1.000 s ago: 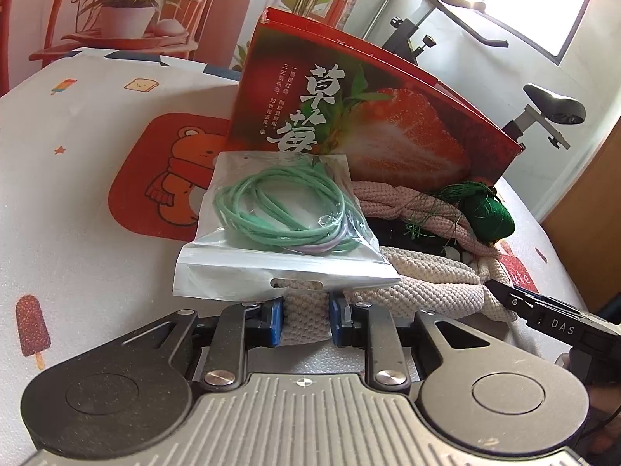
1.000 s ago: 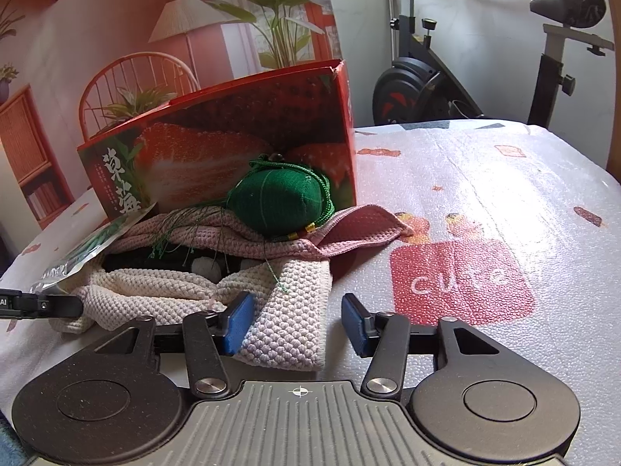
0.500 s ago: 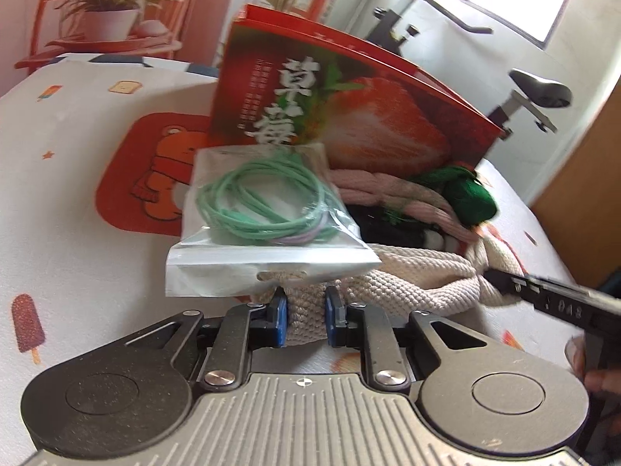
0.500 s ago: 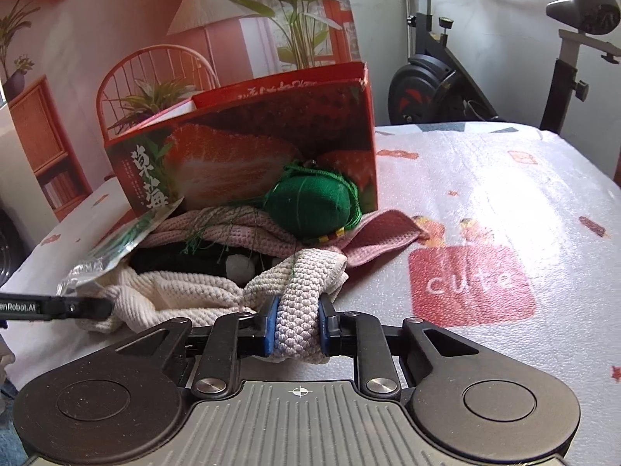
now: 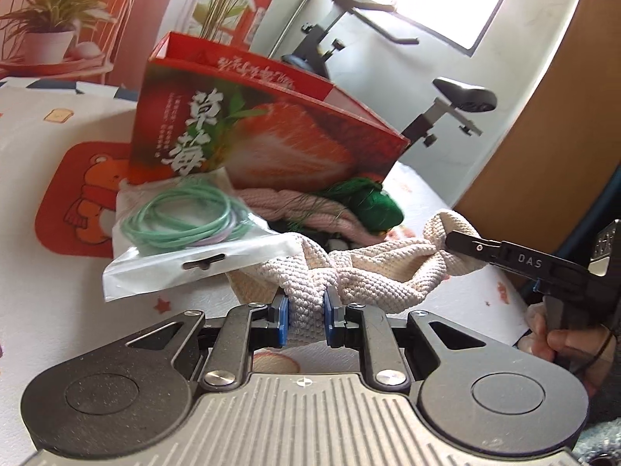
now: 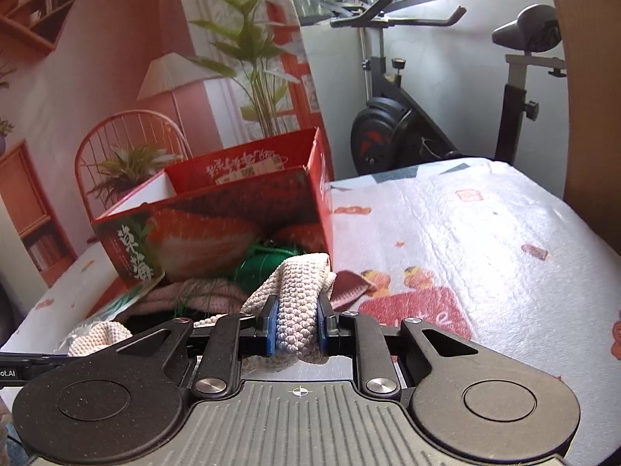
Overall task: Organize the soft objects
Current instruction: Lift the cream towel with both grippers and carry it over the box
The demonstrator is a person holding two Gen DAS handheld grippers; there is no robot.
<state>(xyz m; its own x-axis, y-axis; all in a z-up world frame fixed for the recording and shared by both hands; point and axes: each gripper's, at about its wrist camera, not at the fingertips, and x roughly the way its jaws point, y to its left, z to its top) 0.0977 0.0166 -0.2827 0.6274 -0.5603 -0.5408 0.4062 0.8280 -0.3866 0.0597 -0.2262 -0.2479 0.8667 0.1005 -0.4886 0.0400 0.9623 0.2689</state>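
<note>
Two grippers, left gripper [image 5: 306,320] & right gripper [image 6: 297,328], each pinching the cream knitted cloth [image 5: 372,272] in front of the strawberry box [image 5: 248,132].

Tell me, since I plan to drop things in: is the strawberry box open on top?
Open. The strawberry box stands upright with no lid, and its inner walls show from above. Whether anything lies inside, cannot tell.

I note an exercise bike [image 6: 407,116] upper right, a potted plant [image 5: 50,31] upper left, patterned table cover [image 6: 485,233] beneath.
</note>
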